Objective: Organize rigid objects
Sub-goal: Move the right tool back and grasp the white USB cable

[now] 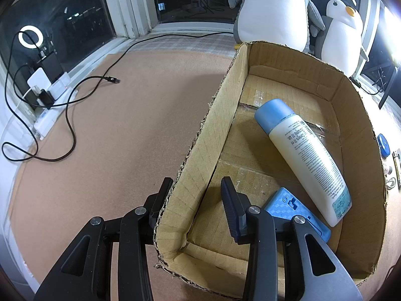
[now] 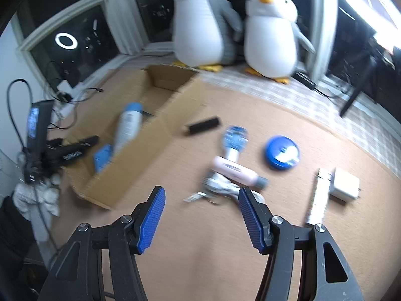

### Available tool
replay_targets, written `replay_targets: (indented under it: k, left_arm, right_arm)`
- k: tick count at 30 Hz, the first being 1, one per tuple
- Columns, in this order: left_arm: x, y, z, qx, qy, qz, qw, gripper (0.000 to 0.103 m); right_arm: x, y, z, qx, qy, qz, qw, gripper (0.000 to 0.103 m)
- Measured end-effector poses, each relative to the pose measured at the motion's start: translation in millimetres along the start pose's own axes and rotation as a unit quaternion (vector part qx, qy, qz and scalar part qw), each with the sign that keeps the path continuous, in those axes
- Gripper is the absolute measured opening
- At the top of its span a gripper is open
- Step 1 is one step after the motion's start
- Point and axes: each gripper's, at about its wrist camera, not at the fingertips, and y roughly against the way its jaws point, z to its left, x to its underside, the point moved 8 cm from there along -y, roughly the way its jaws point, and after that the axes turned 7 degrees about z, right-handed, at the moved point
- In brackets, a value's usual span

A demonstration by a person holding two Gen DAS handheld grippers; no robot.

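The box [image 1: 351, 175] is sitting open on the brown surface [image 1: 125, 138] in the left wrist view, and the left claw [image 1: 195, 193] is clamping its near left wall, one finger outside and one inside. A white bottle [image 1: 308, 160] with a blue cap is lying slantwise on the box floor, and a blue case [image 1: 288, 203] is lying beside the bottle's base, partly hidden by the inner finger. A black cable [image 1: 75, 85] is trailing across the surface to the left, and two penguin toys [image 1: 273, 12] are standing behind the box. In the right wrist view, which is blurring, the right claw [image 2: 200, 215] is hanging over bare surface with its jaws wide and nothing between them. Ahead of it a pink bottle [image 2: 235, 173] is lying across a crumpled white thing, with a blue-topped item [image 2: 235, 138], a round blue tin [image 2: 282, 154], a black stick [image 2: 203, 126] and a white charger [image 2: 344, 184] spread around. The box [image 2: 140, 165] is lying well to the left.
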Motion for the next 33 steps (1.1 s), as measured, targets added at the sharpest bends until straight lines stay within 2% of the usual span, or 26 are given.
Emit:
replay_targets:
  k: [3, 10, 23, 27, 33]
  left_arm:
    - [0, 0, 1, 0.000, 0.000, 0.000, 1.0000, 0.038]
    - [0, 0, 1, 0.000, 0.000, 0.000, 1.0000, 0.038]
    - [1, 1, 2, -0.001, -0.001, -0.001, 1.0000, 0.038]
    - [1, 1, 2, -0.002, -0.001, -0.001, 1.0000, 0.038]
    - [1, 1, 4, -0.002, -0.001, -0.001, 1.0000, 0.038]
  right_arm:
    - [6, -7, -20, 0.011, -0.004, 0.011, 1.000, 0.057]
    - [11, -29, -49, -0.008, -0.028, 0.037, 0.999, 0.057]
    - [6, -49, -48, -0.035, -0.020, 0.059, 0.997, 0.056]
    - [8, -49, -38, -0.043, -0.007, 0.063, 0.997, 0.046]
    - [15, -45, -26, -0.052, 0.014, 0.070, 0.996, 0.040]
